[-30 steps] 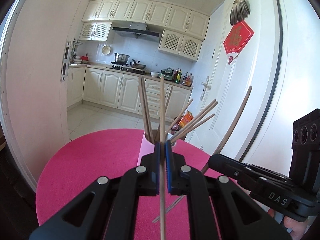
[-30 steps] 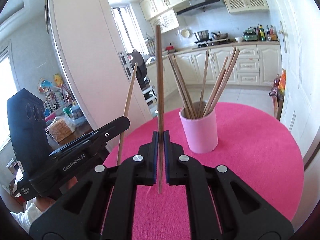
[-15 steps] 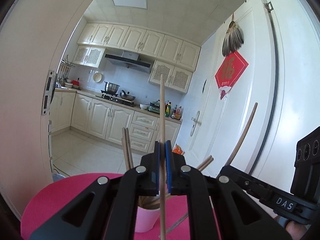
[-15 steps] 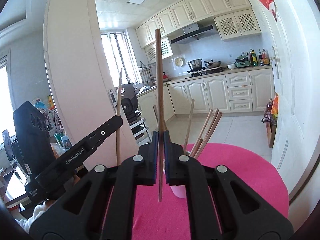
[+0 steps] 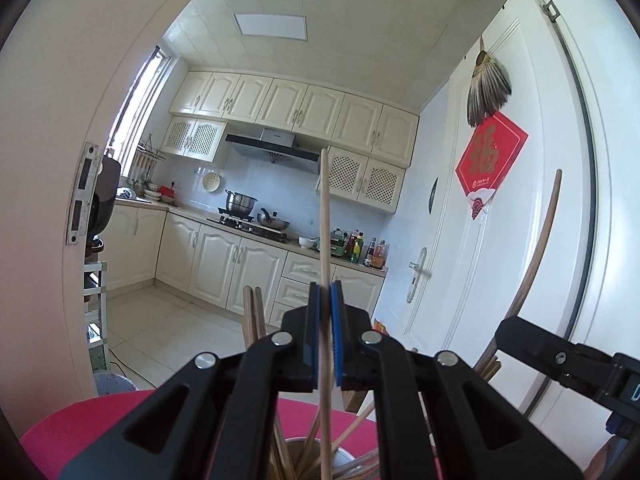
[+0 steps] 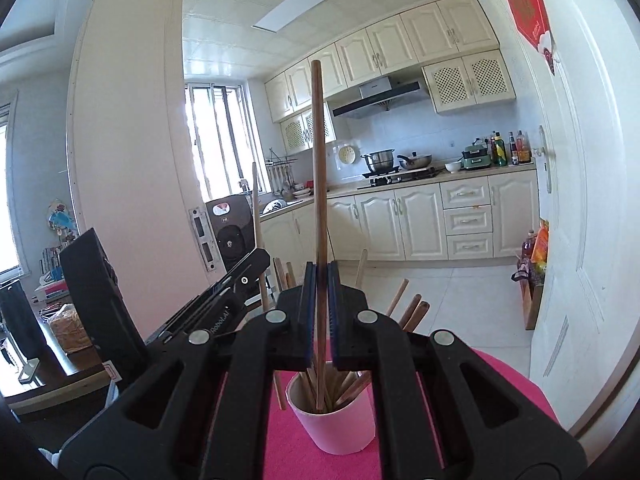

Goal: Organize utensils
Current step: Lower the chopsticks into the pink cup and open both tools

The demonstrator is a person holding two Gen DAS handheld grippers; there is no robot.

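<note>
The left gripper (image 5: 327,336) is squeezing a light, thin chopstick (image 5: 325,216) between its blue pads, and the stick is standing almost straight up. The right gripper (image 6: 320,316) is squeezing a darker chopstick (image 6: 319,168) the same way, and its jaws are pinched tight on the wood. Both sticks are hanging over the pink cup (image 6: 332,426), which is sitting on the pink table (image 6: 508,376) and is already holding a bunch of other chopsticks (image 6: 414,312) that are leaning out in all directions. The low ends of the two held sticks are looking like they are at the mouth of the cup, but it is hard to tell if they are inside yet. Here is what could go wrong, I think. The cup is looking light, so a stick pushing on its rim or on the leaning sticks could be tipping it over. The two grippers are working very near each other, so they could be bumping. If a gripper is letting go while its stick is off to one side, the stick could be falling on the table. A thin stick could also be slipping in the pads.
</note>
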